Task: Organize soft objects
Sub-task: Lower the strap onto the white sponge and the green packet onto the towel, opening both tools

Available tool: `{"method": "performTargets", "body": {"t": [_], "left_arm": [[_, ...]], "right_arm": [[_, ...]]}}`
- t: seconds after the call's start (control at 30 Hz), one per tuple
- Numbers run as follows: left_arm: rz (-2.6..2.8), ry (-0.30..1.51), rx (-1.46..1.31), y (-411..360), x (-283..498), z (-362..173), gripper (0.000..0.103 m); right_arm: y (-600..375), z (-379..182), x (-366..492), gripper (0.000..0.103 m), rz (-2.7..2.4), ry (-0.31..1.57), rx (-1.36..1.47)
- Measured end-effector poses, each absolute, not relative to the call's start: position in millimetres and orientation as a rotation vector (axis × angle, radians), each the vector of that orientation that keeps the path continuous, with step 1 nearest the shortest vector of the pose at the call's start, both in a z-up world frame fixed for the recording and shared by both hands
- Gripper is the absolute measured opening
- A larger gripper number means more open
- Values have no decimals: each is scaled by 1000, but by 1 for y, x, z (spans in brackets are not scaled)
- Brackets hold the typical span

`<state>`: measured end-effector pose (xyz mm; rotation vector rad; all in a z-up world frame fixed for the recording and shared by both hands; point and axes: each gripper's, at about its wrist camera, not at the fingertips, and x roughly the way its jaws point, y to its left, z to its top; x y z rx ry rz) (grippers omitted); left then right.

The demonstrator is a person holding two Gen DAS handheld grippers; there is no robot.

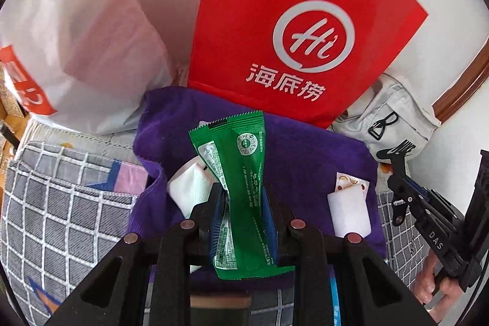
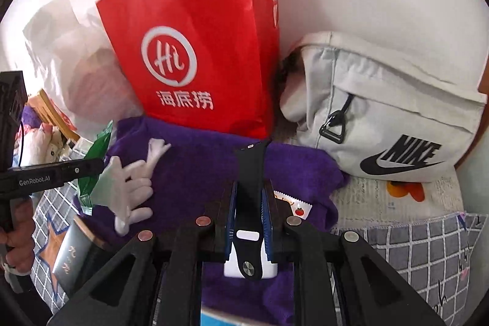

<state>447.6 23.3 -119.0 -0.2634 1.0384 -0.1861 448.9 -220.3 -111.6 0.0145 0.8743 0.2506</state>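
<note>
Left wrist view: the left gripper (image 1: 241, 197) has its fingers clamped on a crinkled green foil sachet (image 1: 237, 173), which stands up between them above a rumpled purple terry towel (image 1: 305, 161). On the towel lie a white folded tissue (image 1: 189, 188), partly hidden by the left finger, and a small white packet with a fruit-print edge (image 1: 350, 206). Behind the towel a red paper carrier bag with a white "Hi" logo (image 1: 275, 20) stands upright against a white wall, with a translucent white plastic bag (image 1: 91, 35) beside it and a pale grey fabric bag with a black swoosh logo (image 1: 394, 124) on its other side. A grey checked quilted bed cover (image 1: 45, 203) lies under everything.

Right wrist view: the right gripper (image 2: 249, 203) has its fingers closed on a black rubber watch strap (image 2: 251, 170), with a white body at its lower end. A white glove (image 2: 128, 182) rests on the towel near the left gripper.
</note>
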Motion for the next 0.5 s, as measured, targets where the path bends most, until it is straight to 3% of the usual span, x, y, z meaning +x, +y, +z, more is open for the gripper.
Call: {"method": "performTargets", "body": {"t": [0.5], "left_arm": [[-196,1116,-246,15,473,-152,27]], "right_arm": [[-215,-168,479,16,255,1004,-3]]}}
